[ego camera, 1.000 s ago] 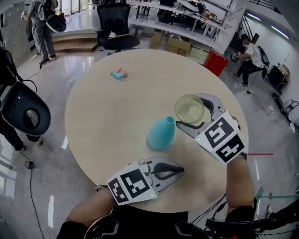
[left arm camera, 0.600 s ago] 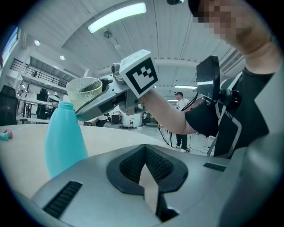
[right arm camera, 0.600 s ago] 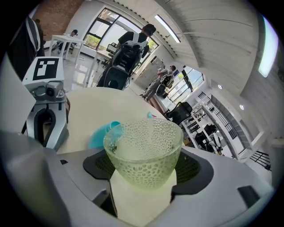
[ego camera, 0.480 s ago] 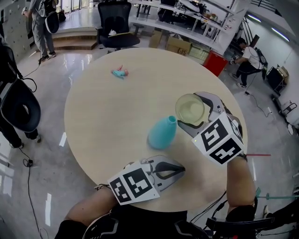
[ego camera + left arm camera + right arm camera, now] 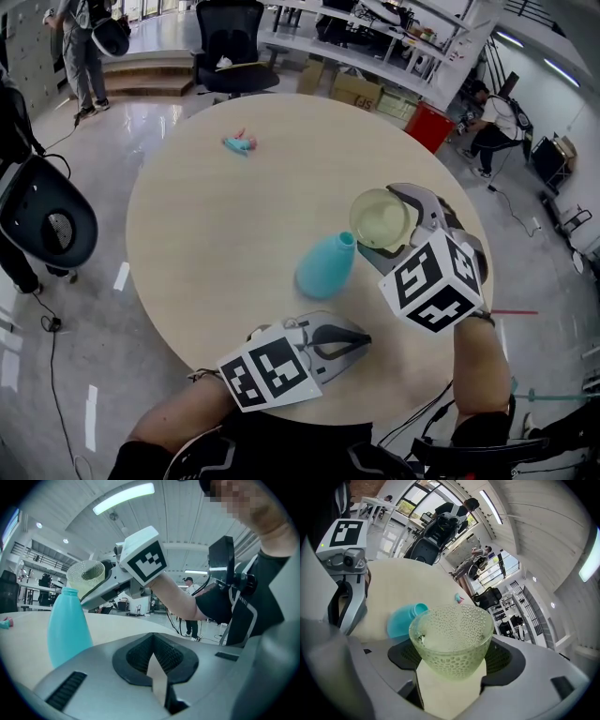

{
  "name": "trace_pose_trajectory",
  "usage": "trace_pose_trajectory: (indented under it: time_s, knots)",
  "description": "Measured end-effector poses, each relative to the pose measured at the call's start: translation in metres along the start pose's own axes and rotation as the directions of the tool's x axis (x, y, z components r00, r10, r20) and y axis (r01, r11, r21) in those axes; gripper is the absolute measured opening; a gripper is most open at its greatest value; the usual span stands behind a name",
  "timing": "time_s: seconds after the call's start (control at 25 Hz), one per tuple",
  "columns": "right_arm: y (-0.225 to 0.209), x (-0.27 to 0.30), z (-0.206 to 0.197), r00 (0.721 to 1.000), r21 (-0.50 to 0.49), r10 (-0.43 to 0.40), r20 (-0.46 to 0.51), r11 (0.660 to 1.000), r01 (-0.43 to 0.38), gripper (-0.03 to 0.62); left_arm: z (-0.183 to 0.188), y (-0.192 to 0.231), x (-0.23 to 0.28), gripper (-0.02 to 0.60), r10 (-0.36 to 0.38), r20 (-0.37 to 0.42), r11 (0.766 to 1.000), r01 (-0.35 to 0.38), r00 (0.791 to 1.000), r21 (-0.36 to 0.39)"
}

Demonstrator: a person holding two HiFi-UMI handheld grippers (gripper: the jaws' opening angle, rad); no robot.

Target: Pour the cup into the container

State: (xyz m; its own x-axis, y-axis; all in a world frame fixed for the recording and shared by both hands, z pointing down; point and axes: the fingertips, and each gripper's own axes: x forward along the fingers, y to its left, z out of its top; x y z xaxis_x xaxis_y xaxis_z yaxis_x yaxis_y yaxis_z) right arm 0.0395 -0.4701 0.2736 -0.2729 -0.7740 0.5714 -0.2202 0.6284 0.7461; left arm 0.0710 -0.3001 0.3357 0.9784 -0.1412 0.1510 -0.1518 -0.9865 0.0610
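Cup [image 5: 380, 217], clamped between the jaws of my right gripper [image 5: 386, 225], hangs just beside the bottle [image 5: 325, 267] mouth over the table [image 5: 216, 216] (my left gripper [image 5: 352, 339] sits near, jaws together on nothing).

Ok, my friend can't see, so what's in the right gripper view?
The right gripper holds a bumpy, pale green cup right up close. Behind it a blue bottle sits on a round, light table.

table [image 5: 206, 234]: round, light wood
teal container [image 5: 324, 266]: upright, right of centre
small pink-teal object [image 5: 240, 143]: far side, well apart
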Motion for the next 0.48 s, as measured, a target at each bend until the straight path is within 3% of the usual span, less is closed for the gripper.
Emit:
trace_pose_trajectory:
  time_s: [0.48]
  knots:
    - [0.0011,0.0026,-0.0024,0.999,-0.054,-0.014,-0.039,0.998,0.012,0.383,-0.0013,0.0009,0.0007,0.0,0.005,0.001,1.0,-0.005,1.0,-0.001]
